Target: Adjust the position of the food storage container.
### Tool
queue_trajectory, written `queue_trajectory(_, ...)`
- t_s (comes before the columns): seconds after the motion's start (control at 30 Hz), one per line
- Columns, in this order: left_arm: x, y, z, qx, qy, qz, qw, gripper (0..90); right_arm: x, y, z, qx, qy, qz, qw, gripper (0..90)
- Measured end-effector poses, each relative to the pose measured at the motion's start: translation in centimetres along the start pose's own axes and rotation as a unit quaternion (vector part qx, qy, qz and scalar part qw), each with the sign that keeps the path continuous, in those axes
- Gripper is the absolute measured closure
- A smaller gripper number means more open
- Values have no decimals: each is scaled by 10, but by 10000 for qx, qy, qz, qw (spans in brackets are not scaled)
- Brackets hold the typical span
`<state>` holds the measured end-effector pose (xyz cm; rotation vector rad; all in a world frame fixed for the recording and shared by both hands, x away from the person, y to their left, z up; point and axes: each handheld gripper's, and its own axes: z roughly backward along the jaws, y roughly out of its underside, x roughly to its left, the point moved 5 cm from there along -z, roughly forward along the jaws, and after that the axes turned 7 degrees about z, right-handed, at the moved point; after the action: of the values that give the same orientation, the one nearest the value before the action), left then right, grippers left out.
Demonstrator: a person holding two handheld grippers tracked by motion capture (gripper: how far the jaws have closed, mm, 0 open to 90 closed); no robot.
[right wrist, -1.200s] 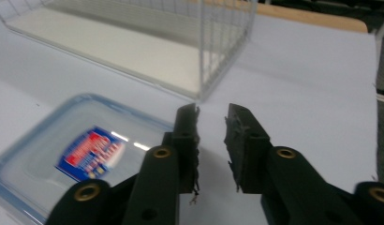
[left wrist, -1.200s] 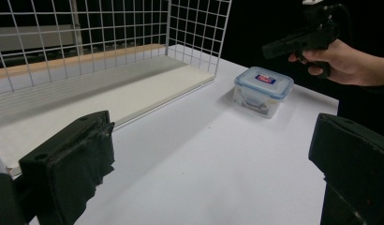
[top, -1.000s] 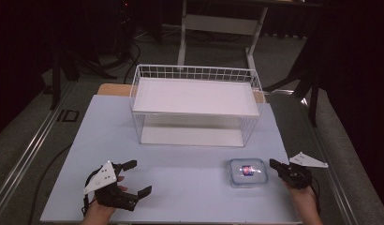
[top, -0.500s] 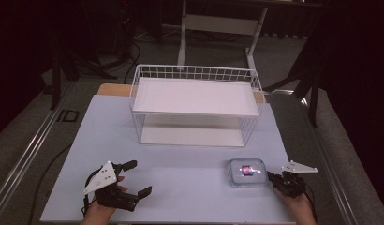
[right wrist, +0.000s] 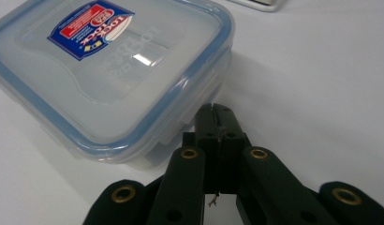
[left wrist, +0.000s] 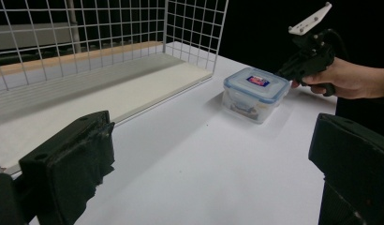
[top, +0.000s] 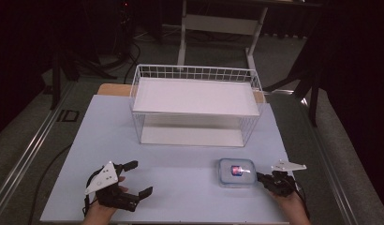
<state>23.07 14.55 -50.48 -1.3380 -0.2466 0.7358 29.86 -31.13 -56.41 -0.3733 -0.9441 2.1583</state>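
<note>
A clear plastic food container (top: 236, 172) with a blue-rimmed lid and a red and blue label sits on the white table, front right. My right gripper (top: 259, 177) is shut with nothing between its jaws. Its tips are right at the container's right side. In the right gripper view the closed tips (right wrist: 220, 115) meet the lid's side flap on the container (right wrist: 110, 70); I cannot tell whether they press it. My left gripper (top: 141, 177) rests at the front left, jaws wide open and empty. The left gripper view shows the container (left wrist: 255, 91) and the right gripper (left wrist: 286, 70) beyond it.
A white wire basket shelf (top: 195, 75) stands at the back middle of the table, with a white board on top and another below. Its mesh wall (left wrist: 87, 42) rises close to the left gripper. Dark floor and stand legs surround the table.
My right gripper has moved left and slightly down, closing in on the container's right side. The left gripper and the container have stayed put.
</note>
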Motion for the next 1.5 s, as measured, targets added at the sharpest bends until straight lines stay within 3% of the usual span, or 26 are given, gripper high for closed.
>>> queue_trajectory(0.47, -1, 1, -2, 39, 26, -8, 10000, 12, 30, -28, -30, 125, -389, 188, 9990, 900)
queue_trajectory(1.1, -1, 3, -3, 68, 59, 43, 10000, 12, 68, -56, -61, 117, -721, 450, 9963, 900)
queue_trajectory(1.5, -1, 3, -3, 92, 49, 26, 9999, 12, 83, -71, -80, 68, -871, 559, 9946, 900)
